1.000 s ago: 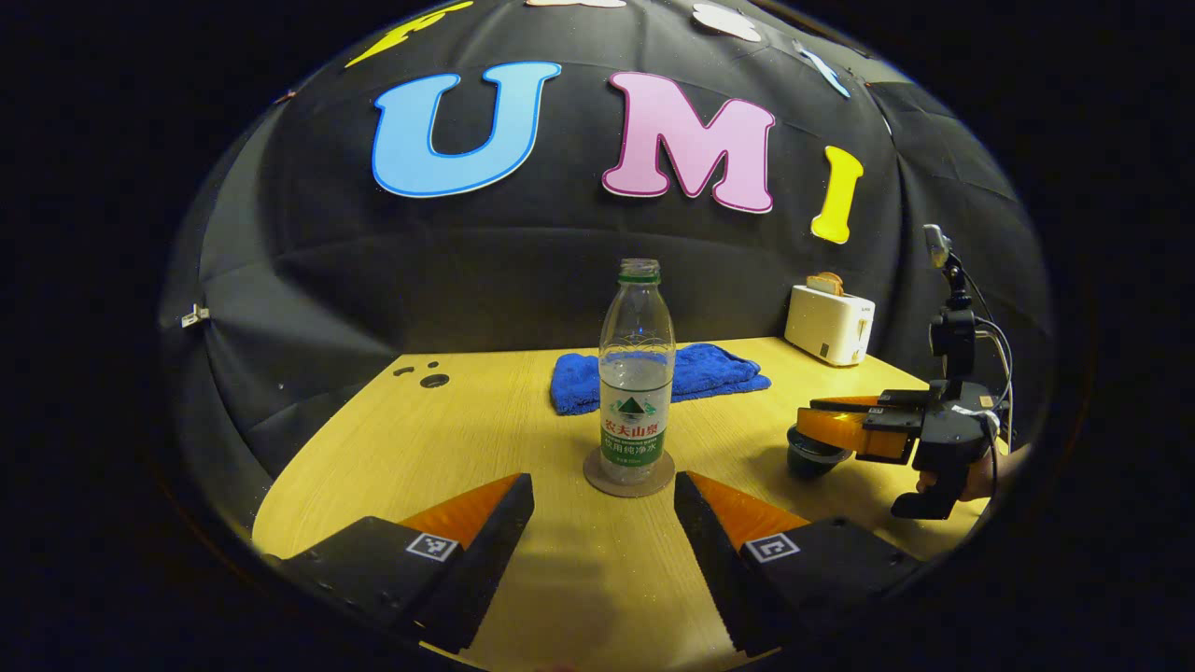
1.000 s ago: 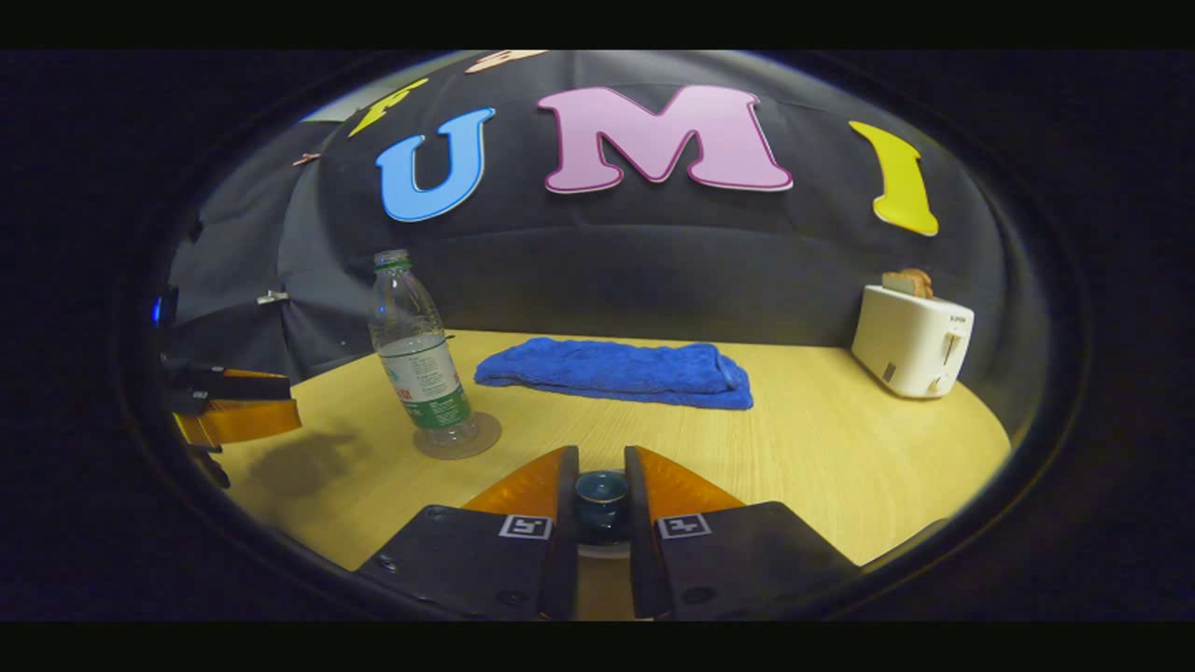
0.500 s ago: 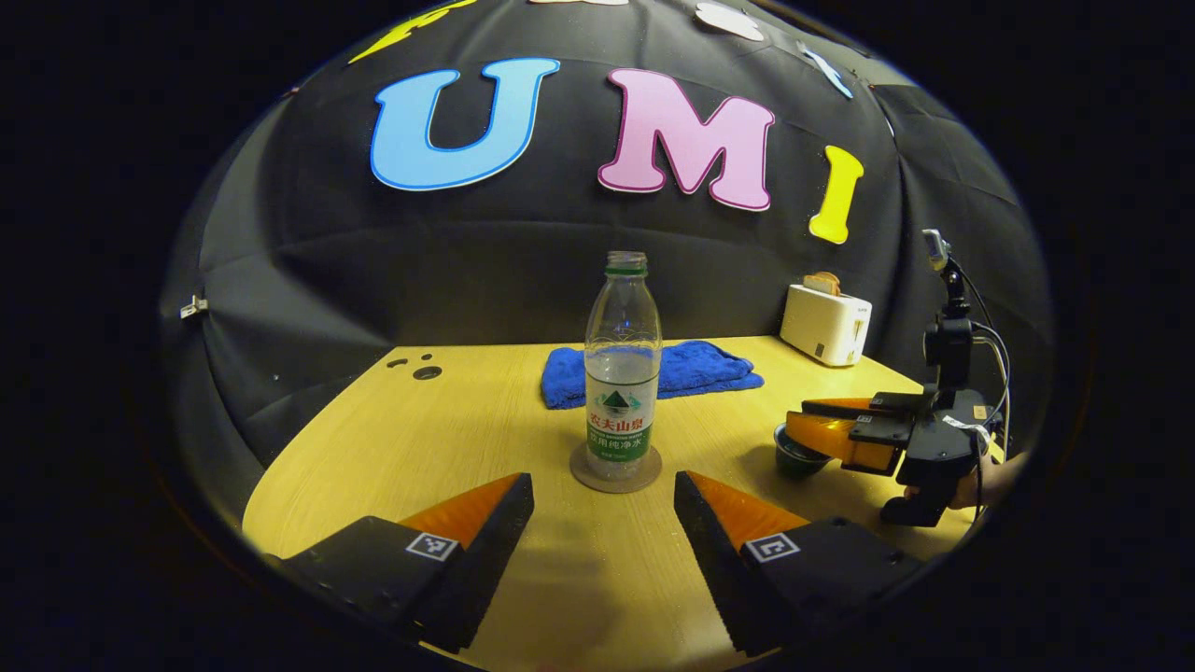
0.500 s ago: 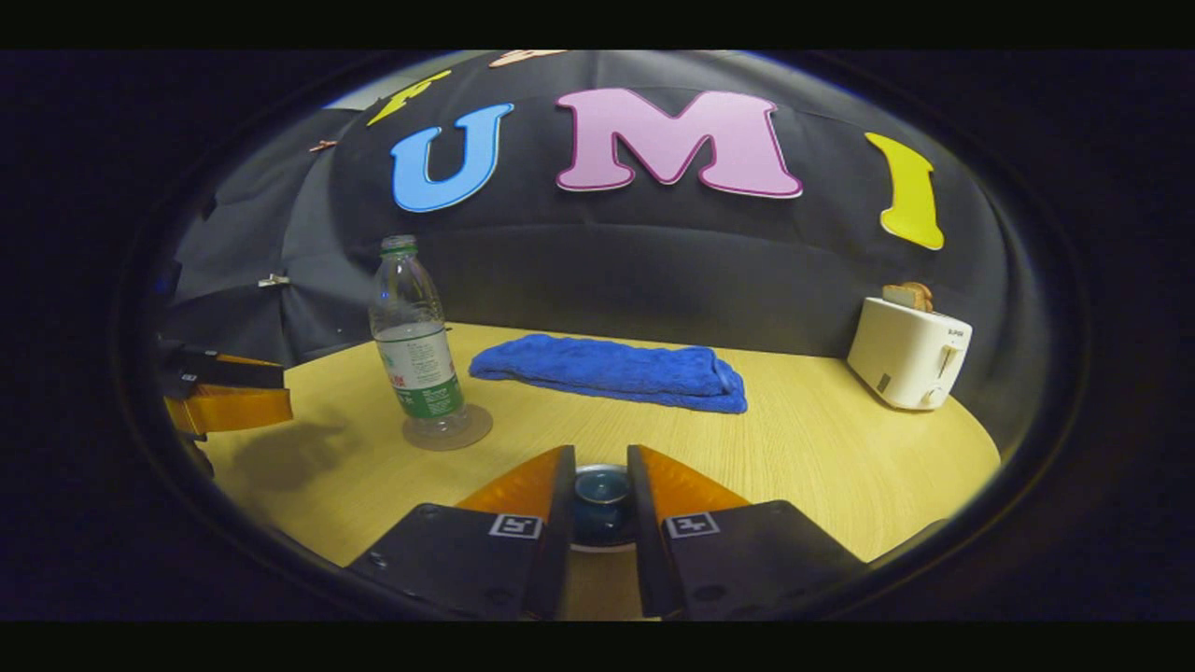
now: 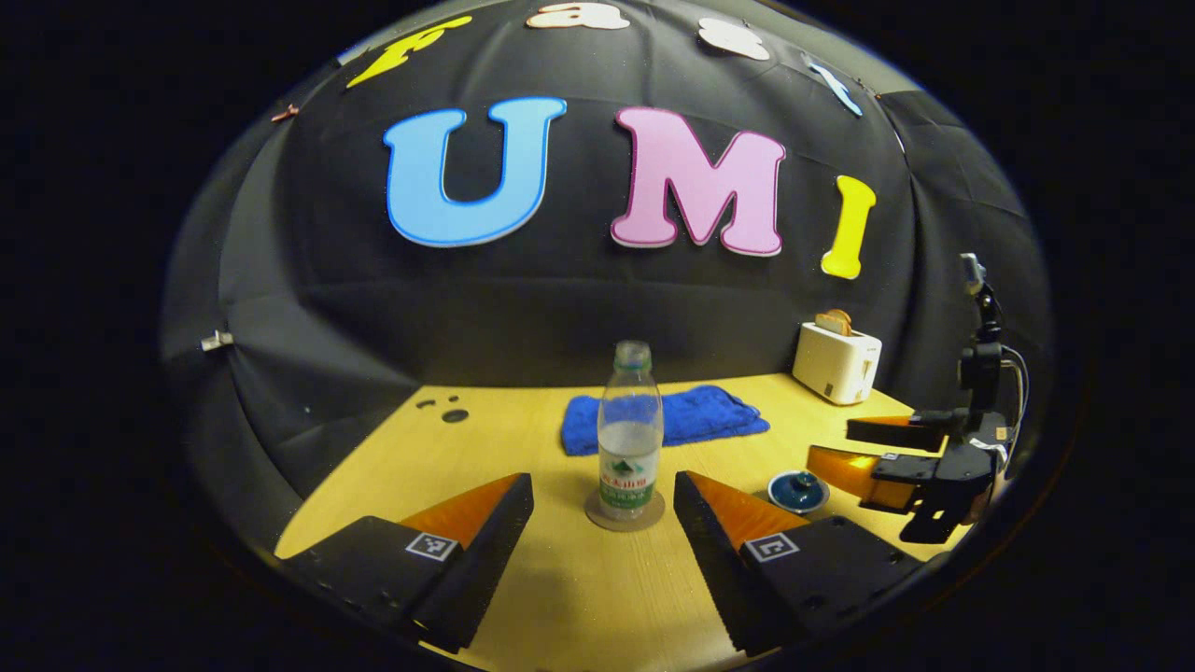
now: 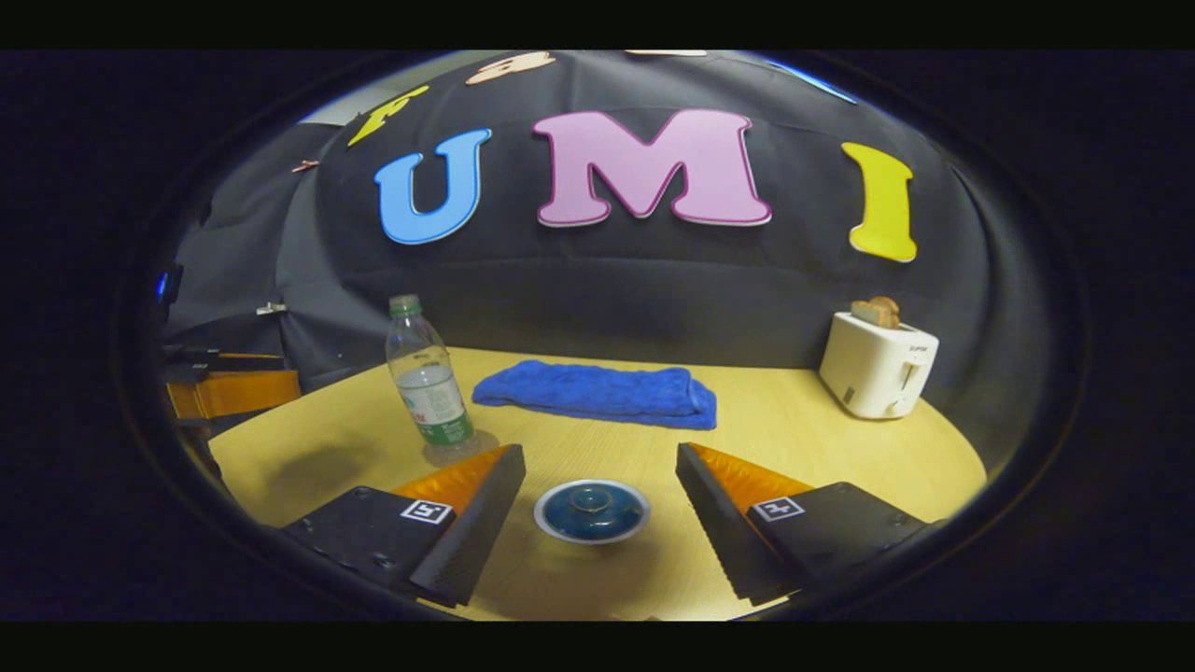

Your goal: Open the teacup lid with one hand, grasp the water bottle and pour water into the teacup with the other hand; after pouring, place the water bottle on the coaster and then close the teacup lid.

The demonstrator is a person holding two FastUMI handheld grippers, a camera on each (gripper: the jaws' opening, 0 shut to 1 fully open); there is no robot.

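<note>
Two claws: both spread wide and holding nothing, each pulled back from the counter [image 6: 822,439].
Left claw [image 5: 603,513]: has backed away from the bottle; jaws far apart, bottle framed between them but farther off than a second ago.
Bottle [image 5: 630,429]: upright on the coaster [image 5: 625,512], uncapped, partly filled, untouched.
Right claw [image 6: 599,495]: a second ago it was pinched on the lid's knob; now its jaws have parted and it has drawn back.
Lid [image 6: 591,511]: sits flat on the cup, near the counter's front edge, to the right of the bottle.
Meaning: lid released in place, bottle on its coaster; the task looks finished.
Left gripper view adds: right claw from the side, raised just beyond the lid.
Right gripper view adds: lid top, knob and pale rim plainly; towel [image 6: 597,392] and toaster [image 6: 878,364] stand behind.
</note>
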